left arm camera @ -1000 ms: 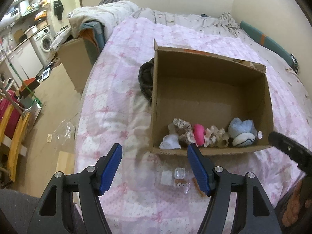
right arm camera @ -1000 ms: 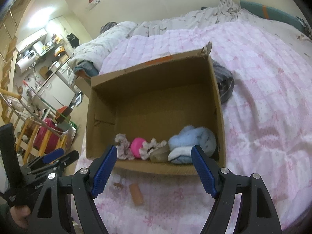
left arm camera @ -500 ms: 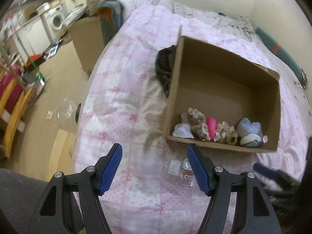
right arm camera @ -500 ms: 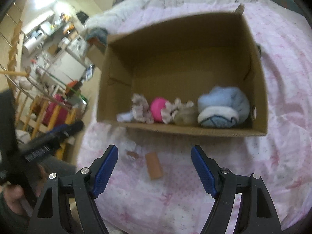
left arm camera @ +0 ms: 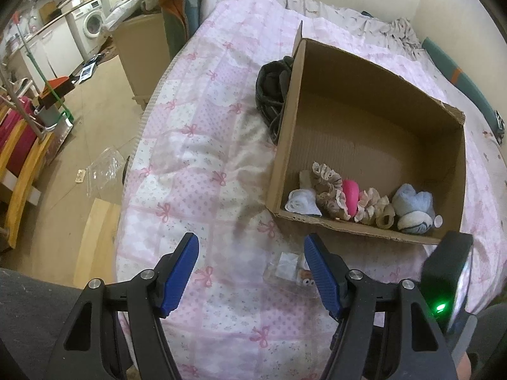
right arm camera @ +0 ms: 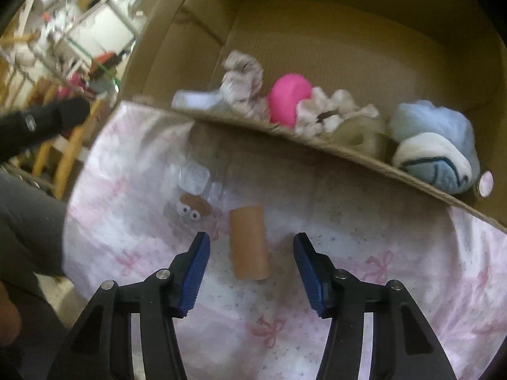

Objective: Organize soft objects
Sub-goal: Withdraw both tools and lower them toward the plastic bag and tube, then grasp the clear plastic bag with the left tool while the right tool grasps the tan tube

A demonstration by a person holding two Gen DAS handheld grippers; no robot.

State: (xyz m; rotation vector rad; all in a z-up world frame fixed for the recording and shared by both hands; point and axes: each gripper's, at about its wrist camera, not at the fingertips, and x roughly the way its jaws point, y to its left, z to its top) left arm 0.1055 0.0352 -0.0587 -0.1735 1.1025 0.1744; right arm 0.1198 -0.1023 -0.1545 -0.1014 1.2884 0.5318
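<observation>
Bedroom, laundry corner beyond; working surface a pink bow-print quilt [left arm camera: 202, 190] spread over the bed.

Item: cardboard box [left arm camera: 285, 145], open-topped, on the quilt. Along its near wall lie frilly scrunchies [left arm camera: 329, 190], a pink ball [right arm camera: 289, 99] and rolled blue socks [right arm camera: 434, 145].

Item: tan foam roll [right arm camera: 248, 242], loose on the quilt just outside the box's near wall, a clear packet [right arm camera: 193, 196] just beside it.

Right gripper [right arm camera: 250, 269]: jaws closing, moderately wide, roll lying lengthwise between them, pads not yet touching.

Left gripper [left arm camera: 250, 272]: half open, empty, hovering over the quilt with the packet by its right finger.

Risk, as judged: view is blurred with motion; a skewed closure could nudge the roll aside or pinch quilt.
</observation>
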